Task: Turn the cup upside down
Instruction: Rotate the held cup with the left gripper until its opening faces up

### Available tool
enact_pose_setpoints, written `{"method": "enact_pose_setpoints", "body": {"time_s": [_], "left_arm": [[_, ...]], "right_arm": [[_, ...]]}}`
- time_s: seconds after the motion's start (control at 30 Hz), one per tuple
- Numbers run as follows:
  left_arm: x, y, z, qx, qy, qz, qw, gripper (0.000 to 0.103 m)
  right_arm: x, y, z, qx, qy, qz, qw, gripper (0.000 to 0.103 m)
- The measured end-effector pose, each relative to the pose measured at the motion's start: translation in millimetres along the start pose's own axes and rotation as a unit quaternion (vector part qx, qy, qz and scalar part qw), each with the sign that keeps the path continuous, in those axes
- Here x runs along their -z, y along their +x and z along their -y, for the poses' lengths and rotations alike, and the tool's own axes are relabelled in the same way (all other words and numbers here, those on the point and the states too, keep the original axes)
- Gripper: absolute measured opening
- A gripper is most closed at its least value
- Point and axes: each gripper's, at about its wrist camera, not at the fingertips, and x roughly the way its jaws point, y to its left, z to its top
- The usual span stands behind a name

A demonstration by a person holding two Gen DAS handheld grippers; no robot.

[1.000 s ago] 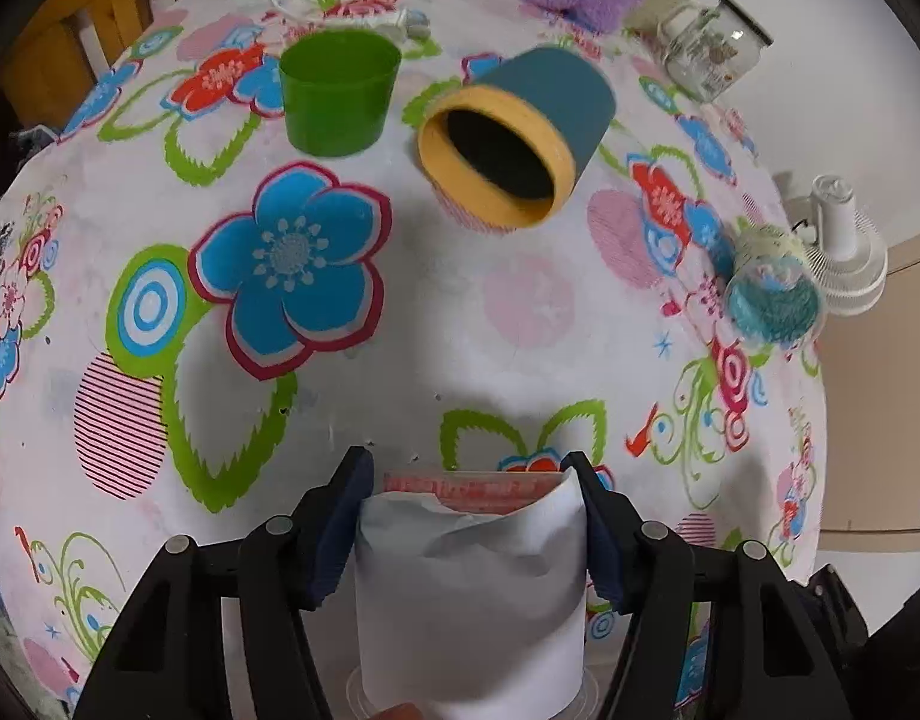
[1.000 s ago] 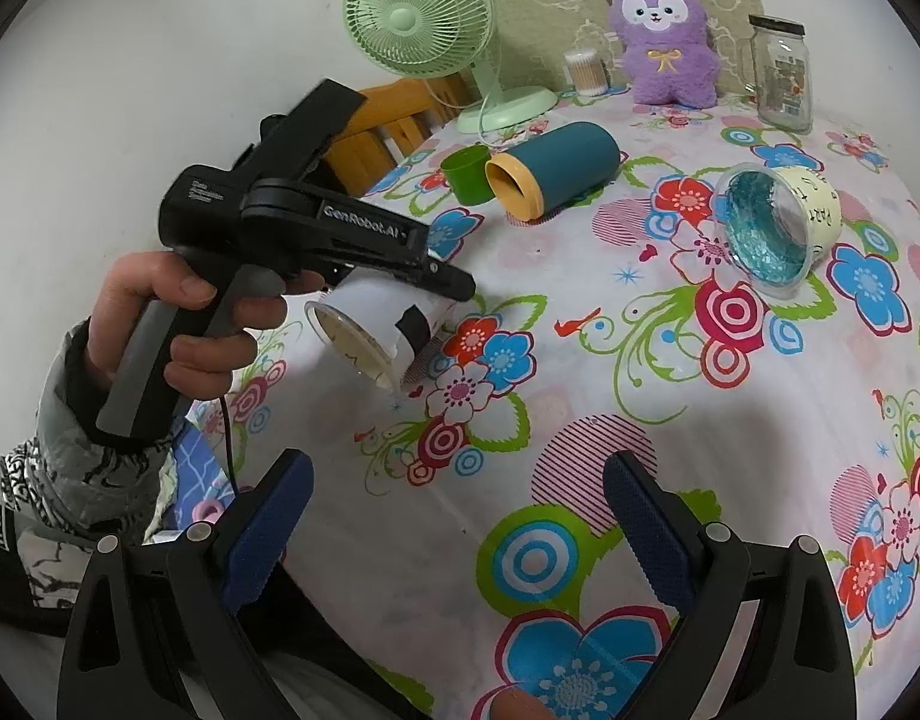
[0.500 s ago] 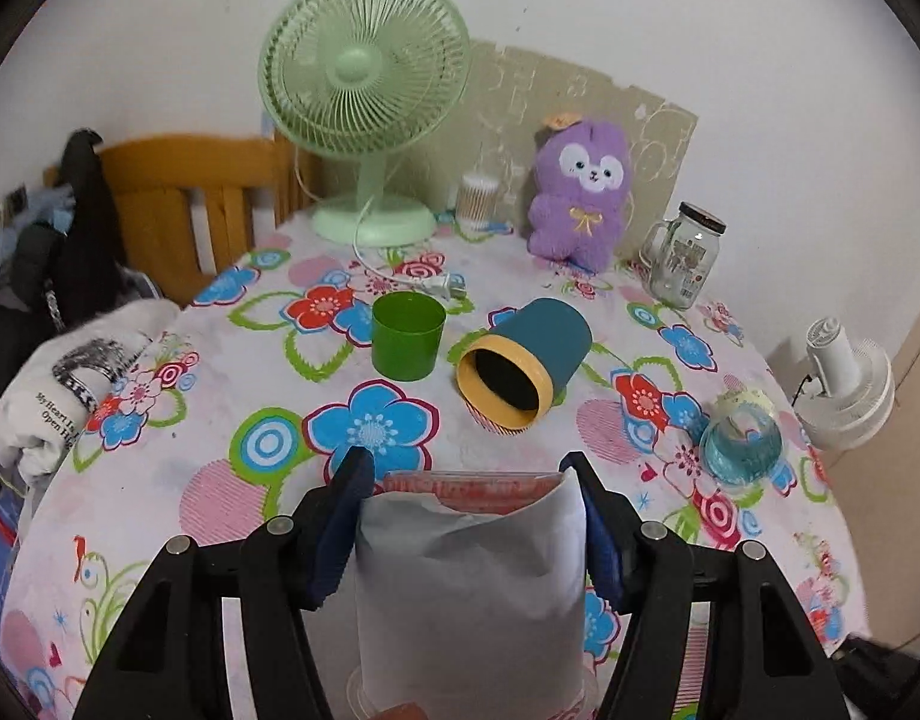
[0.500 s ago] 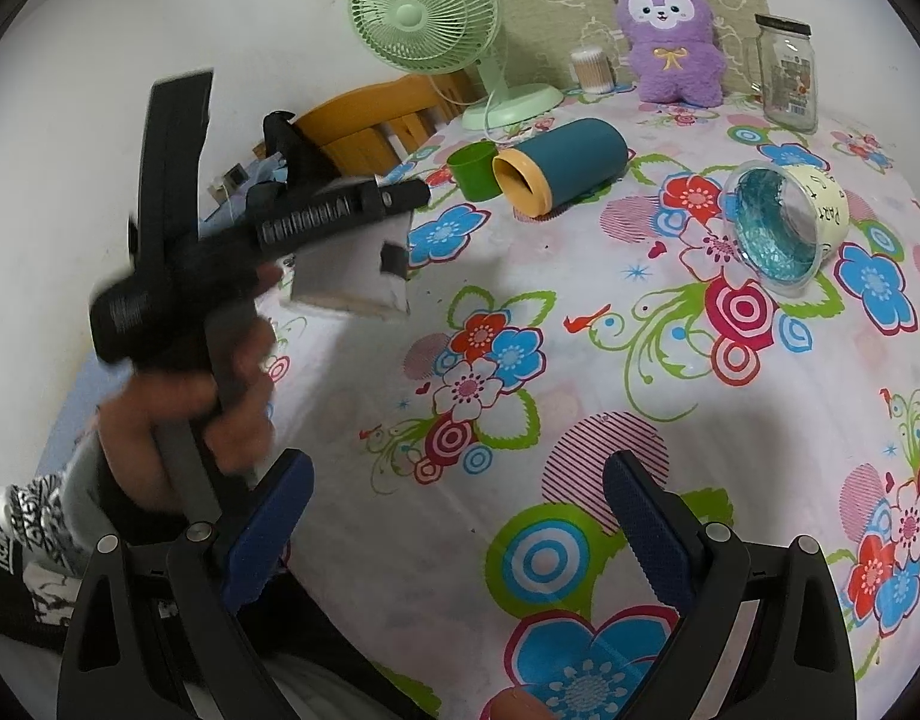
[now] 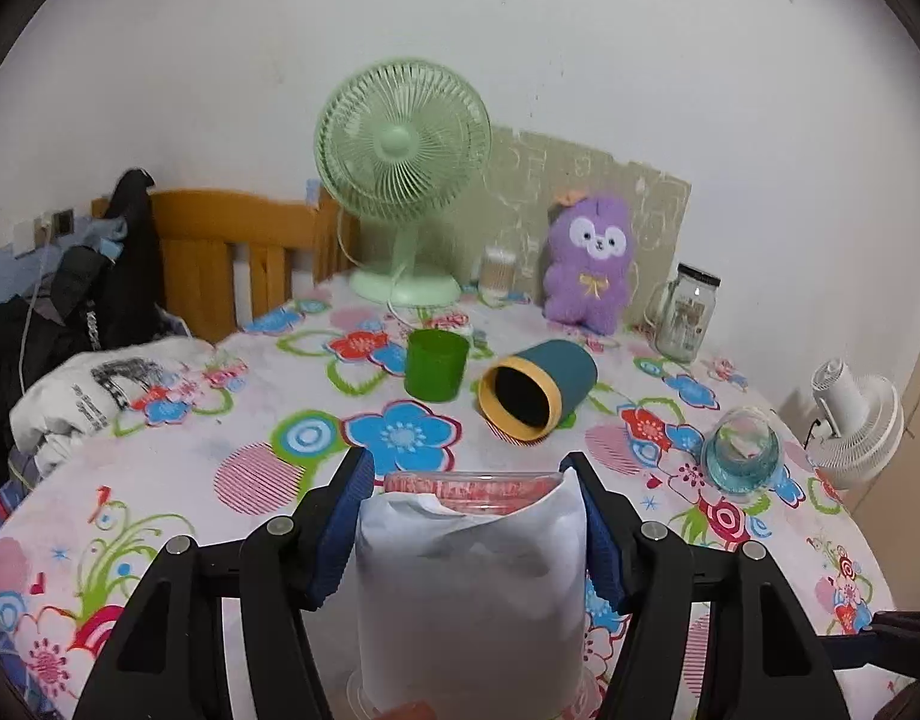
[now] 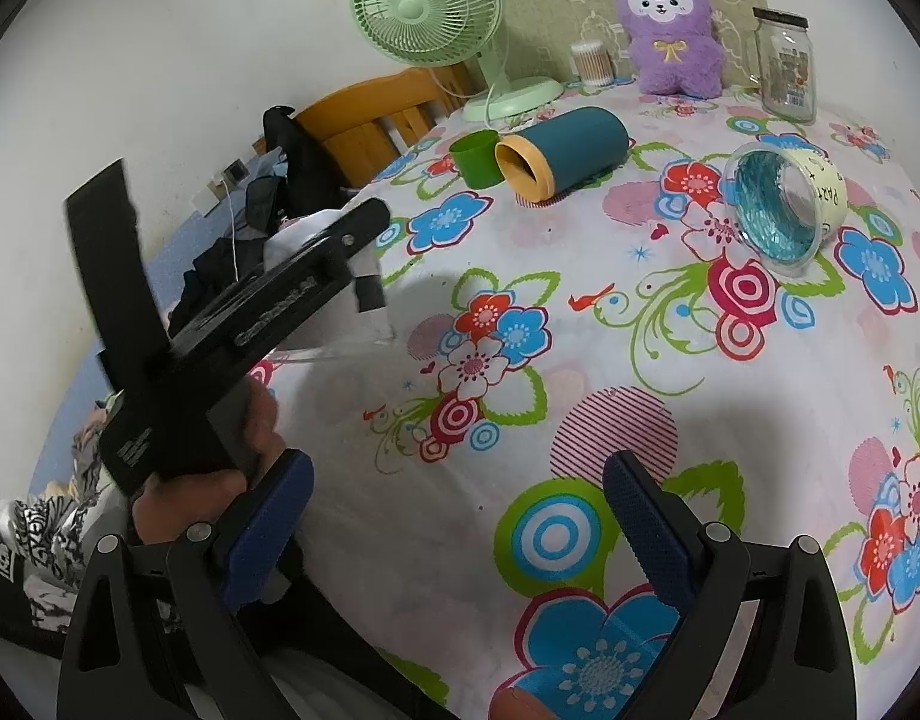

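Observation:
My left gripper [image 5: 472, 516] is shut on a clear plastic cup wrapped in a white paper label [image 5: 469, 588]. The cup's pink-tinted end points forward and its wider rim is near the camera. In the right wrist view the same cup [image 6: 364, 300] sits in the left gripper [image 6: 370, 294] at the table's left edge, rim down close to the flowered tablecloth [image 6: 580, 360]. Whether it touches the cloth I cannot tell. My right gripper [image 6: 457, 516] is open and empty above the near part of the table.
A green cup [image 5: 436, 363] stands upright. A teal canister with a yellow rim [image 5: 535, 387] and a glass jar with blue inside [image 5: 740, 450] lie on their sides. A green fan [image 5: 400, 168], purple plush [image 5: 589, 264] and glass jar [image 5: 685, 312] stand at the back. A wooden chair [image 5: 232, 240] is at left.
The left gripper has rotated with the cup, tipping it from lying sideways to rim down, and its view swung up from the tabletop to the wall. The right gripper has not moved.

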Motion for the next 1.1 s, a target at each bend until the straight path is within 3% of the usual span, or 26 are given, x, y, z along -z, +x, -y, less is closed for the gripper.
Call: {"method": "enact_pose_setpoints", "body": {"time_s": [0.13,0.4,0.5,0.63,0.8,1.1], "left_arm": [[3.0,-5.9,0.0,0.003,0.007,-0.035,0.9994,0.066],[13.3,-6.8,-6.4,-0.003,0.003,-0.066,0.9978,0.068],[12.8,-7.4,-9.1,-0.007,-0.002,-0.069,0.9976,0.076],[9.4,-10.0,-11.1,-0.014,0.001,-0.068,0.9976,0.075],[5.2,-16.8,-14.1,-0.02,-0.005,-0.067,0.9975,0.074],[5.5,-12.8,-12.1,-0.032,0.009,-0.083,0.996,0.068]], "right_arm": [[4.4,0.2,-1.1,-0.002,0.001,0.0,1.0,0.098],[6.5,0.1,-8.0,0.003,-0.008,-0.002,1.0,0.098],[6.9,-6.2,-15.2,0.012,-0.025,0.014,1.0,0.098],[4.2,-15.6,-20.4,0.016,-0.04,0.044,0.998,0.098],[-4.8,-1.3,-8.1,0.092,-0.006,0.026,0.995,0.098],[-2.4,3.9,-10.7,0.114,-0.015,0.02,0.993,0.098]]}}
